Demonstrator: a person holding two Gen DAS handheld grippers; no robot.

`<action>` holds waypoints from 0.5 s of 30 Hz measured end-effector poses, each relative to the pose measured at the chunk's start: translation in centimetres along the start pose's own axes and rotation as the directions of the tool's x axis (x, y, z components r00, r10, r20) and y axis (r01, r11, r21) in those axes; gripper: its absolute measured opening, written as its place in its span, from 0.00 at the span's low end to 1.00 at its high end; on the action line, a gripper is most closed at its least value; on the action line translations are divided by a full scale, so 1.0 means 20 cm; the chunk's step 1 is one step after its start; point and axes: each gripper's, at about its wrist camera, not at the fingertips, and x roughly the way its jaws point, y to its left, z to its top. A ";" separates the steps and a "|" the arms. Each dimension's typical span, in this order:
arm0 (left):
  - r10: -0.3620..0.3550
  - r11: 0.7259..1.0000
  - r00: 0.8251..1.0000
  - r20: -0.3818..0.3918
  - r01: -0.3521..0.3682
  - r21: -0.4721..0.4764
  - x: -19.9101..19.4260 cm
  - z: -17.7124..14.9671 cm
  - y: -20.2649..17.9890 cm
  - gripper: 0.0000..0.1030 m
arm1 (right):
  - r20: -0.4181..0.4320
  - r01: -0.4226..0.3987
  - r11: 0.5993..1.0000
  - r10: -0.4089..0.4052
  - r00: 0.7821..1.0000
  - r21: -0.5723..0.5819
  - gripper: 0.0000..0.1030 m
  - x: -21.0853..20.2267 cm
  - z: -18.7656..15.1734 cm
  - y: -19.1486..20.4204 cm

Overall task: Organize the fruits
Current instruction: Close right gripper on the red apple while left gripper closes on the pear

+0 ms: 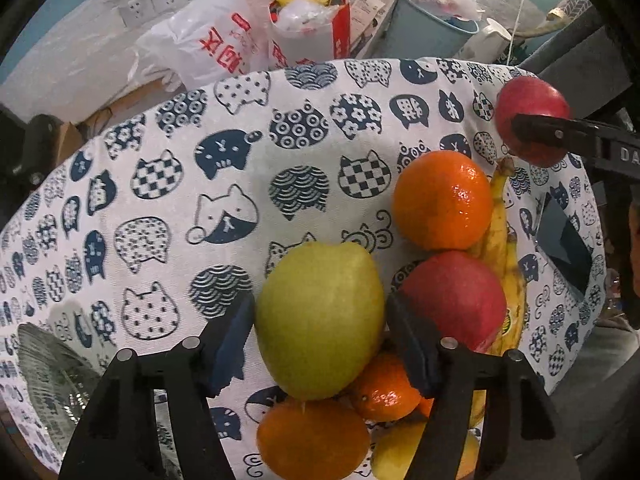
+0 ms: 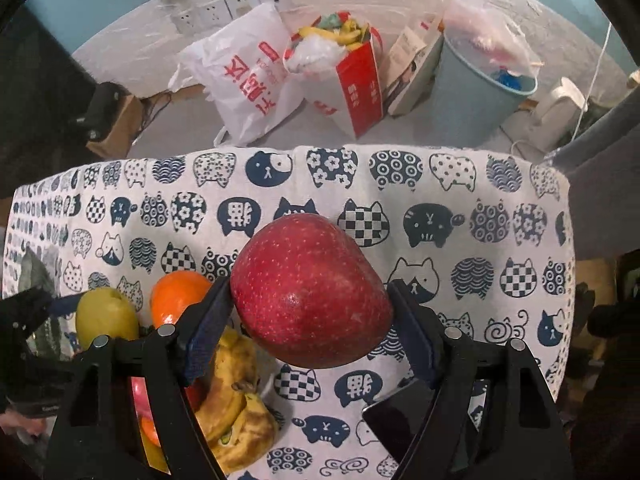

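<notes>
My left gripper [image 1: 320,304] points down at the table, its blue pads pressed against both sides of a green apple [image 1: 320,320] in the fruit pile. Around the apple lie a large orange [image 1: 442,200], a red apple [image 1: 456,296], bananas [image 1: 500,240] and smaller oranges [image 1: 384,388]. My right gripper [image 2: 310,286] is shut on a dark red apple [image 2: 308,292] held clear above the cloth. That apple [image 1: 532,120] also shows at the upper right of the left wrist view. In the right wrist view, the green apple [image 2: 106,314], an orange [image 2: 176,296] and the bananas [image 2: 236,400] lie at lower left.
A cat-print cloth [image 1: 240,160] covers the table. A ribbed glass dish [image 1: 52,380] sits at its left end. A dark phone [image 2: 400,416] lies at the right. On the floor beyond the far edge stand plastic bags [image 2: 248,80] and a blue bin [image 2: 472,92].
</notes>
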 end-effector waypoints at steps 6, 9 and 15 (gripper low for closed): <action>0.013 1.000 0.999 0.041 -0.012 -0.019 -0.08 -0.02 0.02 0.65 | 0.043 0.006 0.999 -0.004 0.999 -0.053 0.76 -0.08 -0.03 0.07; 0.014 1.000 0.999 0.049 -0.012 -0.026 -0.11 -0.04 0.04 0.64 | 0.058 -0.003 0.998 0.006 0.998 -0.064 0.76 -0.12 -0.06 0.09; 0.011 1.000 0.998 0.068 -0.010 -0.018 -0.12 -0.05 0.05 0.62 | 0.076 -0.018 0.996 0.024 0.997 -0.083 0.76 -0.19 -0.11 0.15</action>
